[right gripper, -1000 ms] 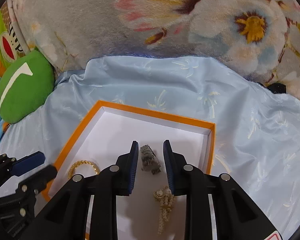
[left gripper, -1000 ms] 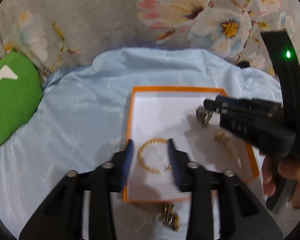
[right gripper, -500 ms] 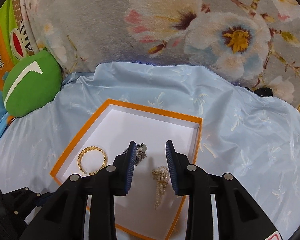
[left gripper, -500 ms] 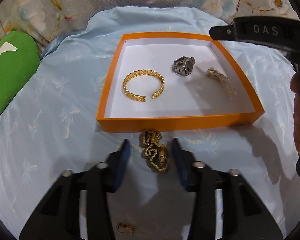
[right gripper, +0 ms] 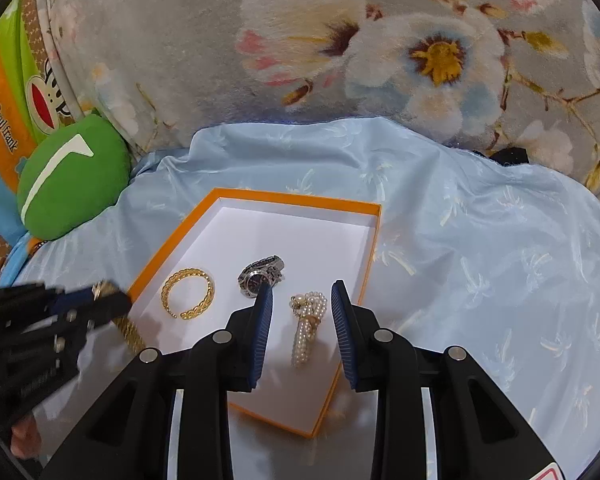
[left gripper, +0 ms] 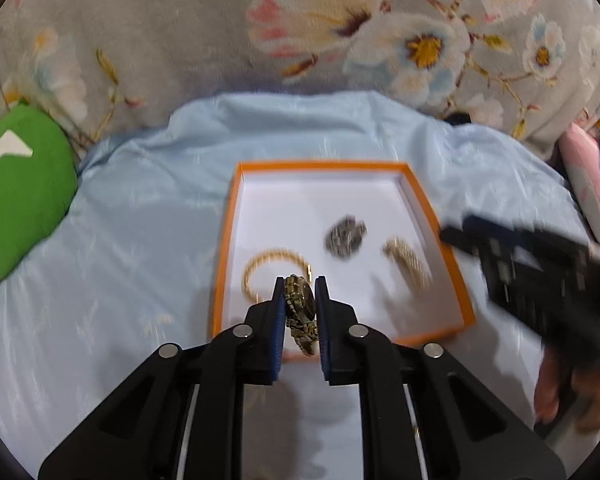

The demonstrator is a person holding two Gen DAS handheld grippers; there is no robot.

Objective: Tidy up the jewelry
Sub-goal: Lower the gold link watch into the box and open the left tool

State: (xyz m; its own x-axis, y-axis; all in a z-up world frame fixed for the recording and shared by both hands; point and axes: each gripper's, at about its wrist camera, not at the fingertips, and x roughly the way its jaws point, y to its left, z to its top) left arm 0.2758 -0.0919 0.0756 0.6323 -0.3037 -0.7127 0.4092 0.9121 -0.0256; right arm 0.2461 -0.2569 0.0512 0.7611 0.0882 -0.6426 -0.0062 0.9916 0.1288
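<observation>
Lifted off the cloth, the gold watch [left gripper: 300, 308] sits clamped in the left claw [left gripper: 299, 300] above the orange tray [left gripper: 456, 280]; right claw [right gripper: 302, 322] gapes empty.

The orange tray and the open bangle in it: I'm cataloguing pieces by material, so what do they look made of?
The orange tray looks like matte cardboard: thin straight walls, a flat white inside, no shine. The open bangle looks like polished gold-toned metal, with bright braided links that hold a stiff C-shape; solid gold or plating cannot be told.
</observation>
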